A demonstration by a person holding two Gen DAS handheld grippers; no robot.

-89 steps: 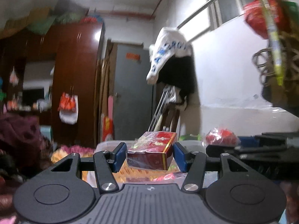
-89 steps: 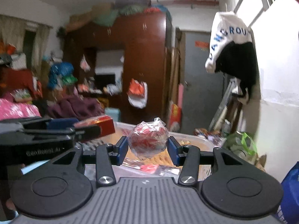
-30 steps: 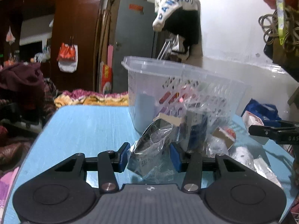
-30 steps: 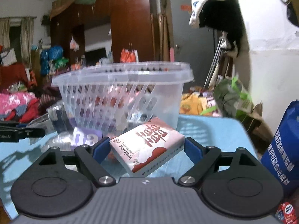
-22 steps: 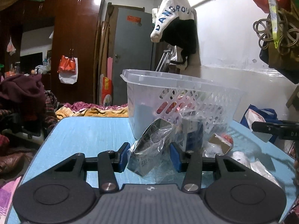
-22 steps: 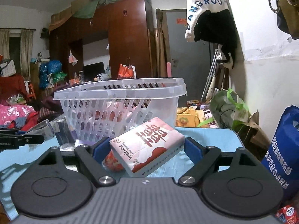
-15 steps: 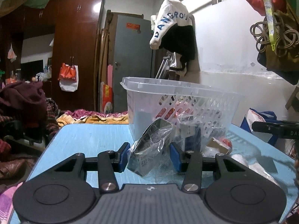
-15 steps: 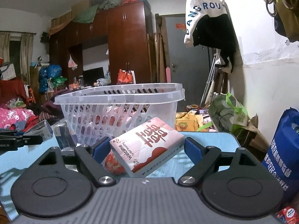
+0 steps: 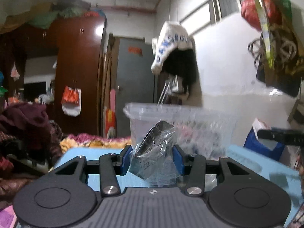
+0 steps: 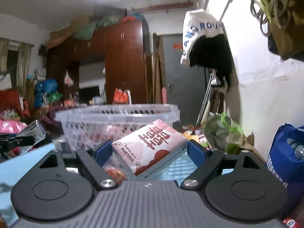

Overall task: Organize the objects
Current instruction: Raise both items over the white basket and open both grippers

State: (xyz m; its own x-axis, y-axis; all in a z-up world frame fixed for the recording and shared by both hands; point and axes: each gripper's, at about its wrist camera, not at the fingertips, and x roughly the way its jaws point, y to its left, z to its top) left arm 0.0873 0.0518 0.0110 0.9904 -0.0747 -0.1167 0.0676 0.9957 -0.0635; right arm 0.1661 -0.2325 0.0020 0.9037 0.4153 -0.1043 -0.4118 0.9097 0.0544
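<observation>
My left gripper [image 9: 153,160] is shut on a clear plastic-wrapped silver packet [image 9: 154,148] and holds it above the blue table [image 9: 91,153], just in front of the white slotted plastic basket [image 9: 176,114]. My right gripper [image 10: 150,153] is shut on a pink tissue pack [image 10: 150,149] printed "Welcome", held tilted in front of the same basket [image 10: 117,116]. The basket holds several red items behind its slats. The left gripper with its packet shows at the left edge of the right wrist view [image 10: 31,135].
A blue shopping bag [image 10: 285,163] stands at the right of the table and a green bag [image 10: 224,133] lies behind it. A red snack packet [image 10: 114,172] lies on the table under the right gripper. Bags and cables [image 9: 275,43] hang on the right wall.
Both grippers have risen with their loads, so the basket rim sits lower in both views. The left view is blurred from motion. Both grips are unchanged.
</observation>
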